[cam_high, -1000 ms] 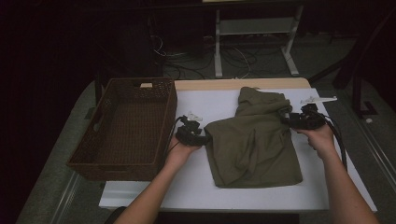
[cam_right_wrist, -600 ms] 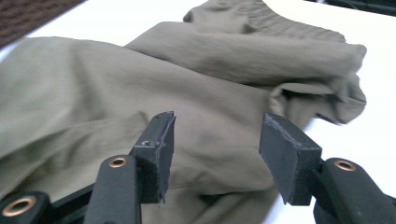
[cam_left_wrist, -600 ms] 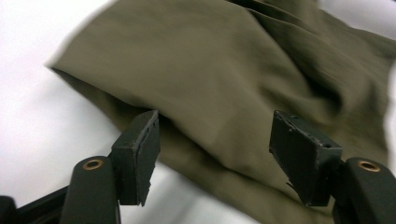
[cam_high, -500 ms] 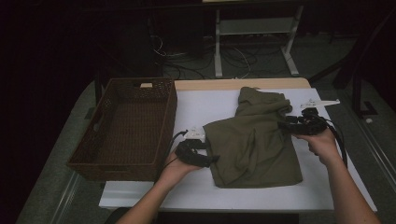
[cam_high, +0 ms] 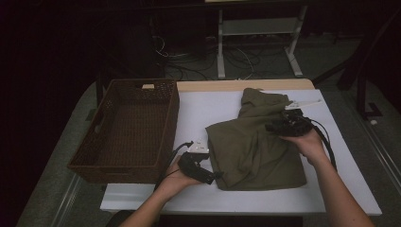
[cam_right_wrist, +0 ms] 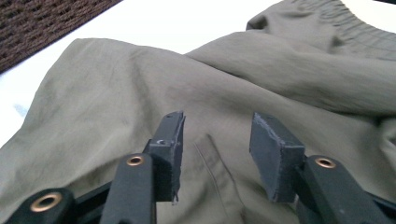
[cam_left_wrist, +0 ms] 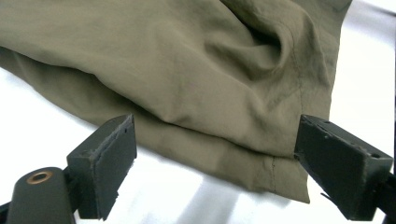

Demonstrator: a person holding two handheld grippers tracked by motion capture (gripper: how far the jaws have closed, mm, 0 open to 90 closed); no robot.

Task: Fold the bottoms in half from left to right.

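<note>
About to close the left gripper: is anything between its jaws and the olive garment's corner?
Nothing: in the left gripper view, bare white table separates the open left gripper from the garment's hem corner.

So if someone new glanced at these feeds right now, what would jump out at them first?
The crumpled olive-green cloth garment sprawled across the white table catches the eye first. A hand-held black gripper sits at each side of it: the left gripper at its near left corner with jaws that have just been opening wide, the right gripper over its right edge. The dark brown woven basket stands left of it.
</note>
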